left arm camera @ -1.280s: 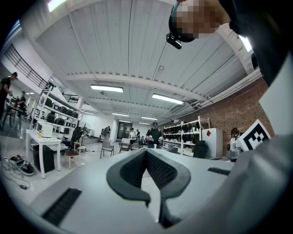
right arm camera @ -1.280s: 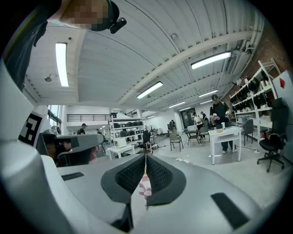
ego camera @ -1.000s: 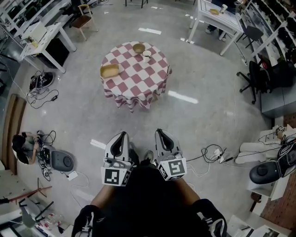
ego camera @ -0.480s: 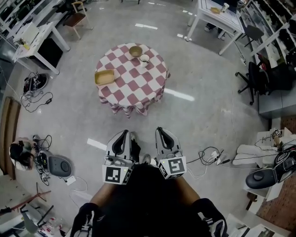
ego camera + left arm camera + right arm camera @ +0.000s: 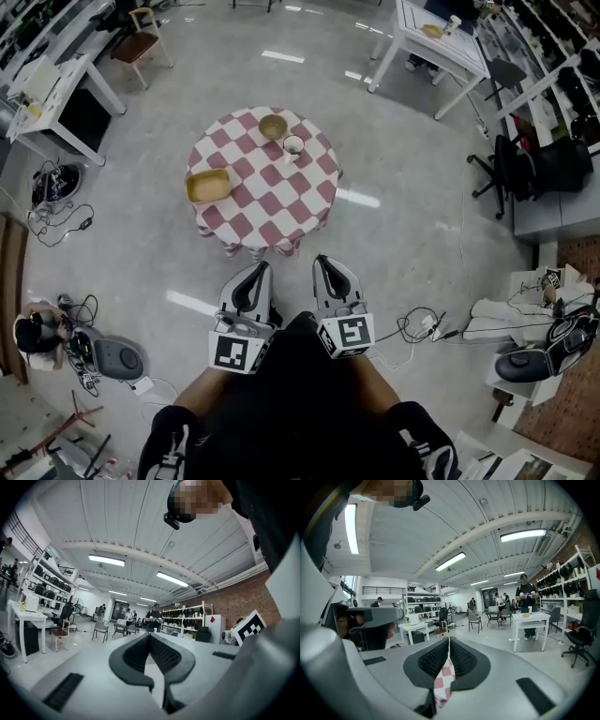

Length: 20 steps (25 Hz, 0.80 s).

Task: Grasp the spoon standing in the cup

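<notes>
The left gripper (image 5: 259,269) and right gripper (image 5: 321,262) point forward side by side, both with jaws closed

Spoon in cup (image 5: 293,145) too small to discern; checkered table (image 5: 443,681) mostly hidden behind right gripper (image 5: 449,638).

The head view is taken from above the person (image 5: 300,403), steeply downward onto the floor (image 5: 422,234). The round checked desk (image 5: 262,178) is seen well ahead, and the left tongs (image 5: 255,279) and right tongs (image 5: 325,272) close below. Each gripper view is taken from just behind its own tongs, tilted up towards the ceiling (image 5: 140,527). The desk is shared by the head view and the right gripper view, where a sliver of its cloth (image 5: 442,681) is seen under the tips.
</notes>
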Each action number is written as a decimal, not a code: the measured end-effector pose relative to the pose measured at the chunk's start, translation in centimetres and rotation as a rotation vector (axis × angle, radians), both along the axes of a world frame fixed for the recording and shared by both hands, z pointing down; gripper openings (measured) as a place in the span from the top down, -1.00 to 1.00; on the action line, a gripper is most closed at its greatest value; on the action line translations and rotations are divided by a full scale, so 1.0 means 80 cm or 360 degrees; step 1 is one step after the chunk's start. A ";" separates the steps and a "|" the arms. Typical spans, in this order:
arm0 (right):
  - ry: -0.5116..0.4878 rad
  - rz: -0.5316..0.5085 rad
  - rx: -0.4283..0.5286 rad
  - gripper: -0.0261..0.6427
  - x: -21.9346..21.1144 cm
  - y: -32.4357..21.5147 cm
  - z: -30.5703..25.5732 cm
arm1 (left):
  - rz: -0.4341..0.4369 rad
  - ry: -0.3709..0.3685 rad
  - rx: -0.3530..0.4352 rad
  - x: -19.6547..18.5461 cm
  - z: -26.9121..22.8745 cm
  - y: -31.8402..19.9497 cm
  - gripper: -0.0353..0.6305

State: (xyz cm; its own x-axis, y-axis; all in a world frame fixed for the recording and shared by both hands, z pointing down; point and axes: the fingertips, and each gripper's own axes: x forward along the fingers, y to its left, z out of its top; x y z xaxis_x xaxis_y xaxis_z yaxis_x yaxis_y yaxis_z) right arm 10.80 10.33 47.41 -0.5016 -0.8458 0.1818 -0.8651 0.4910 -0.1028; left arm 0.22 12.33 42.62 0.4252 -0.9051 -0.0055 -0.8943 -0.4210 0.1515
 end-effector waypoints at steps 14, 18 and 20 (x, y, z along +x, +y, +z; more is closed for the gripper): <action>0.0066 -0.0093 -0.0062 0.83 -0.027 -0.148 0.036 | -0.0068 0.0045 -0.0047 -0.020 0.013 -0.131 0.87; 0.0066 -0.0187 -0.0082 0.83 -0.029 -0.206 0.040 | -0.0145 0.0039 -0.0055 -0.016 0.016 -0.187 0.87; 0.0071 -0.0223 -0.0095 0.83 -0.023 -0.234 0.043 | -0.0167 0.0043 -0.0044 -0.010 0.012 -0.214 0.87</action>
